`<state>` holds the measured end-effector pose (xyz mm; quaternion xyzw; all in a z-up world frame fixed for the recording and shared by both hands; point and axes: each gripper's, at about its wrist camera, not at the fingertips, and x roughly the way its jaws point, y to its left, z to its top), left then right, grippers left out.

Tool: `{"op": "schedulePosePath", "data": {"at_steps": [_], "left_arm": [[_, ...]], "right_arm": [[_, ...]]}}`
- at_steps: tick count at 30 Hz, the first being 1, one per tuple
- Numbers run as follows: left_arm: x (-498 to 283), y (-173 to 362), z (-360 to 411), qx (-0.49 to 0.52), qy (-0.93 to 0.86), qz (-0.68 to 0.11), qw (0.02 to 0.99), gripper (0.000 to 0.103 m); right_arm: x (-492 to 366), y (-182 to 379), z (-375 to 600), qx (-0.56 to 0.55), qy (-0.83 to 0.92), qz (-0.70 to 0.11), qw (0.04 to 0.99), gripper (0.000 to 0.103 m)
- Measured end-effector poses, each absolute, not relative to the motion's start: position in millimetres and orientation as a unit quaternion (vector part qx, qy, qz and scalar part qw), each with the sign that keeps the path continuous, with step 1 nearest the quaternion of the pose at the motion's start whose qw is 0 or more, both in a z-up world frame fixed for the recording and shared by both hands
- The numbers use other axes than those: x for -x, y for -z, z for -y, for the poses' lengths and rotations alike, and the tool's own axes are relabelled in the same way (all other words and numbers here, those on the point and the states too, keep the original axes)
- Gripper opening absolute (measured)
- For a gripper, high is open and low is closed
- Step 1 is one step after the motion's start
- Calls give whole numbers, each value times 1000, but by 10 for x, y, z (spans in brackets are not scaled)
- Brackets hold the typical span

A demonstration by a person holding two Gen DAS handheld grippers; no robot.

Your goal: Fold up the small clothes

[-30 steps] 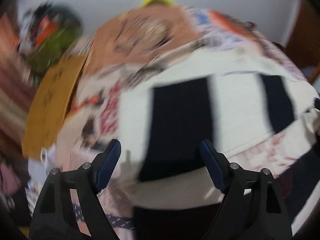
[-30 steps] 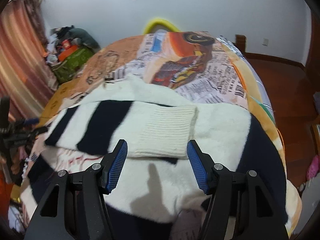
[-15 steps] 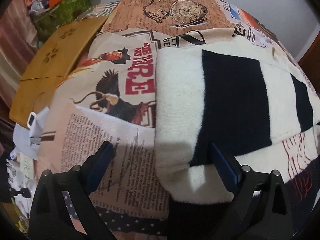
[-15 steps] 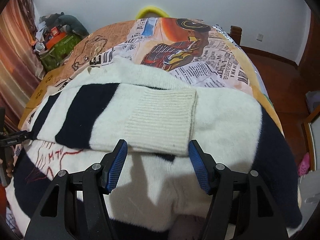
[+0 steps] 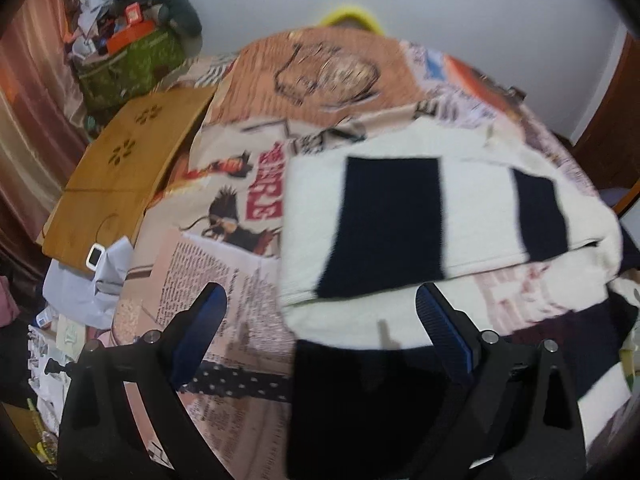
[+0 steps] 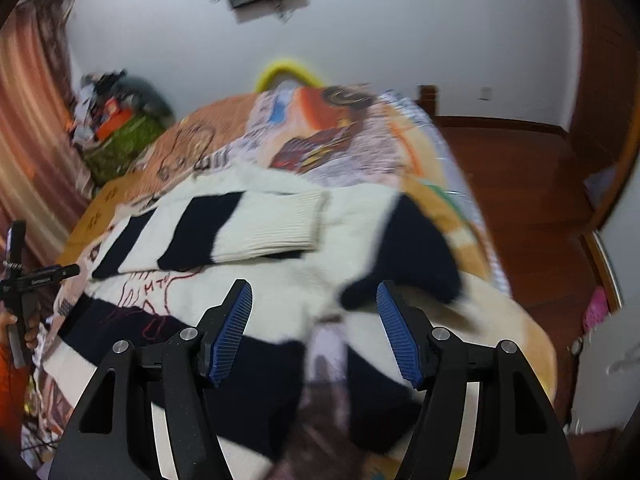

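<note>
1. A cream and navy striped sweater point(image 5: 400, 232) lies spread on the bed's newspaper-print cover point(image 5: 224, 264), one sleeve point(image 6: 224, 228) folded across its body with the ribbed cuff toward the sweater's middle.
2. The left gripper point(image 5: 322, 320) hangs over the sweater's near hem, fingers spread wide, nothing between them.
3. The right gripper point(image 6: 314, 320) hovers above the sweater's lower body, its blue pads point(image 6: 394, 332) also parted and empty.
4. Beside the sweater, off the bed's left edge, sits a wooden board point(image 5: 124, 176); beyond it, a green bag point(image 5: 132, 64).
</note>
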<state>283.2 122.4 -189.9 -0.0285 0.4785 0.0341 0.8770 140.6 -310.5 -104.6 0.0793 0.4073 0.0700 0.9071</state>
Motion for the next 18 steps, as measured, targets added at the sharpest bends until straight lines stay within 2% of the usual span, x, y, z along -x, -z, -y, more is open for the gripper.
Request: {"op": "schedulePosePath", "data": {"at_steps": [4,8,18], "left_arm": [[-2771,1829,-993,22,-17,-468,883,96],[-2726,1883,-737,12,-1,-474,880,96],[-2633,2012,-330,-41,11,-484,874,96]], "right_arm": [[-1172,1067,3491,-91,-18,-407,909,66],[-1036,1358,3898,-106,43,-439,891,67],[-992,2228,4426,-260,56,-493,828,67]]}}
